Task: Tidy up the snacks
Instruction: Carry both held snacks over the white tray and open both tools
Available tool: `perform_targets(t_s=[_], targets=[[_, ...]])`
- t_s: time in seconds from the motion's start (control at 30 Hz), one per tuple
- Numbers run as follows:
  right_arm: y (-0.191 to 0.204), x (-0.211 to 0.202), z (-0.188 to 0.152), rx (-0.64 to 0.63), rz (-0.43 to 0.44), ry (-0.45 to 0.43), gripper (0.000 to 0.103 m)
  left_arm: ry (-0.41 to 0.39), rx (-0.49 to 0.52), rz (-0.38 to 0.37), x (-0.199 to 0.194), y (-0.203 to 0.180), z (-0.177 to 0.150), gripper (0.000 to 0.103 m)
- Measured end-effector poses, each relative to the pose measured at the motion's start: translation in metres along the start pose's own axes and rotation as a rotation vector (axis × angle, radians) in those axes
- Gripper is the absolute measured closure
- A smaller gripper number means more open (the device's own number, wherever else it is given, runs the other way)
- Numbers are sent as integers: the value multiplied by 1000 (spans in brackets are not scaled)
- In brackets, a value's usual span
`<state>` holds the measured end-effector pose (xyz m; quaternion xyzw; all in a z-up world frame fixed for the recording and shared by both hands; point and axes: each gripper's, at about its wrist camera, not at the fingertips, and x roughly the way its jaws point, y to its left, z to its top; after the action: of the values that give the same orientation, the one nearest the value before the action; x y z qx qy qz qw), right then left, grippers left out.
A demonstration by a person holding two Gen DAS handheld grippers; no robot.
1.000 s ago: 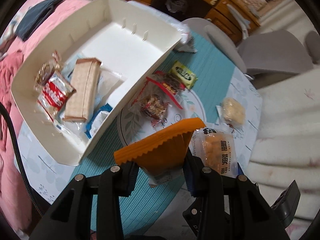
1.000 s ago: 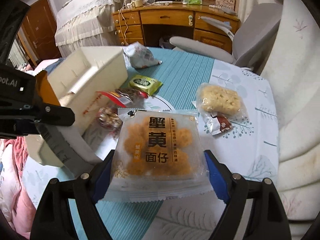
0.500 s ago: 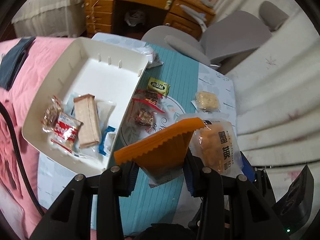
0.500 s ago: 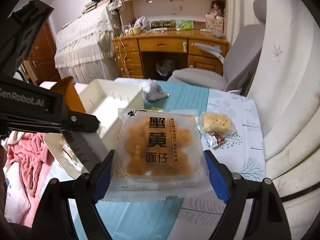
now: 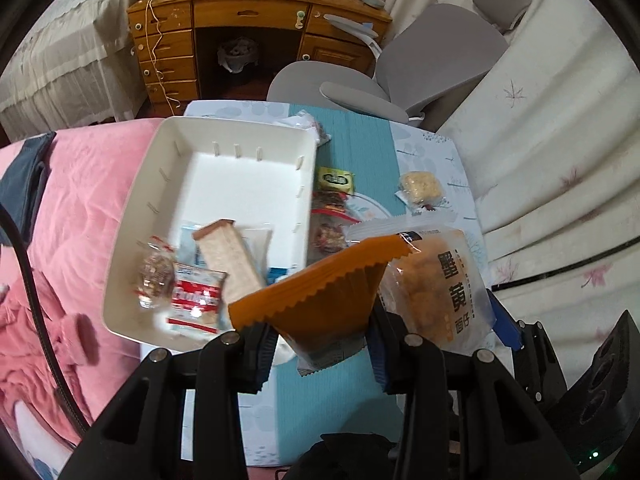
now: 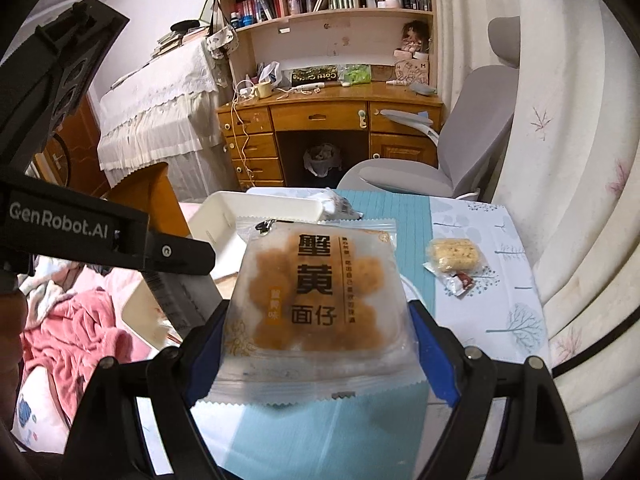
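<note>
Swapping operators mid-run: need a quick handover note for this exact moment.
Left gripper: shut on orange packet, held above the table.
Right gripper: shut on clear crab-roe noodle pack, also lifted.
White bin: holds several snacks at its near end.
Left on the table: green packet, rice cake, red-trimmed bags beside the bin.
Next, probably: drop both held packs into the bin, then collect the rest.

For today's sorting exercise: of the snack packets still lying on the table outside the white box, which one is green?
The small green packet beside the white box; the pale rice-cake packet and red-edged packets aren't green.
</note>
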<state>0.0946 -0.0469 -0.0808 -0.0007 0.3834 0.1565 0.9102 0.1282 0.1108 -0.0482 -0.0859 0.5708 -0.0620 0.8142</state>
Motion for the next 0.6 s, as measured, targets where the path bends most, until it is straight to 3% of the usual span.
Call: perform_targets(t_s=[0.6], targets=[[95,19,-11,86,4,-50,18,-23,11,34,-3,114,0,65]])
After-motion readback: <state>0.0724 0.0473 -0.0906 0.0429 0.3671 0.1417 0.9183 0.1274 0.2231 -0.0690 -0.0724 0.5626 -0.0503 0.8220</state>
